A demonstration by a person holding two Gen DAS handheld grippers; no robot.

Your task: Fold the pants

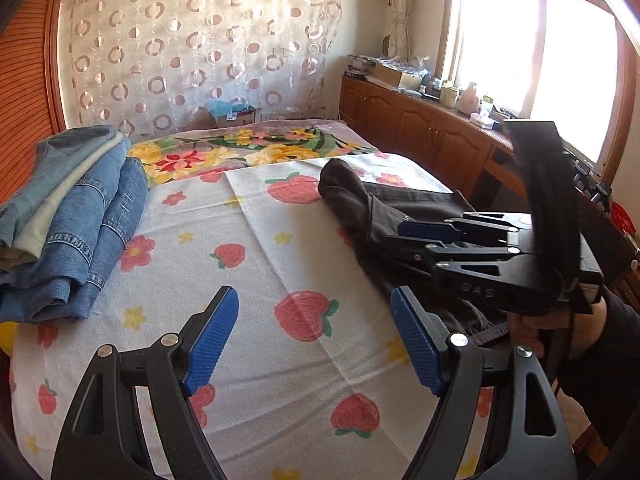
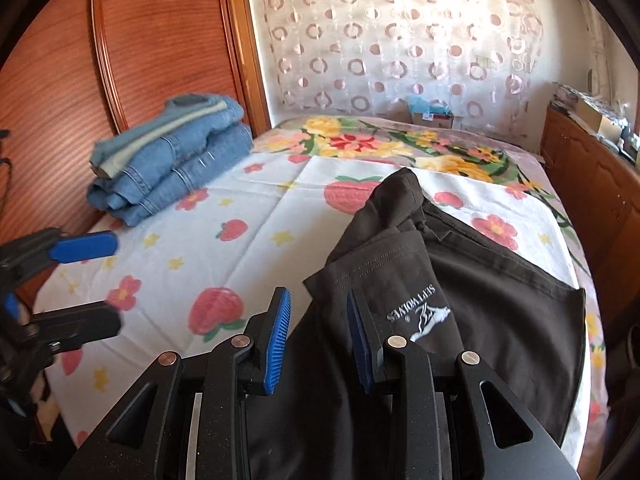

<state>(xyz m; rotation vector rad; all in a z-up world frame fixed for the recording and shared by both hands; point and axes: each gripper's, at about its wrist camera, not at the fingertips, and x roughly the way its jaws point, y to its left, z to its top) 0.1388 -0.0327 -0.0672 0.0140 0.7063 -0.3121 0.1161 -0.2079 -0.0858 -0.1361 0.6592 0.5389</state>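
Pants [image 1: 360, 200] of dark brown-black cloth lie on the right half of the strawberry-print sheet [image 1: 248, 264] in the left wrist view, one crumpled end pointing toward the floral blanket [image 1: 240, 148]. The left gripper [image 1: 316, 336] hangs above bare sheet with its blue pads spread wide and nothing between them. To its right the right gripper [image 1: 416, 236] lies low over the dark cloth, a hand [image 1: 532, 328] gripping its handle. A stack of folded jeans [image 1: 80, 216] sits at the sheet's left edge.

From the right wrist view, the pants [image 2: 460, 272] spread across the right side of the sheet [image 2: 240, 232] — a flap with a white printed logo is turned up in front. The right gripper [image 2: 320, 344] stands partly open, dark cloth running between its pads; whether the pads pinch it cannot be told. The left gripper [image 2: 96, 284] shows at the left edge, well apart from the pants. The folded jeans [image 2: 172, 160] rest by the wooden headboard [image 2: 120, 52].
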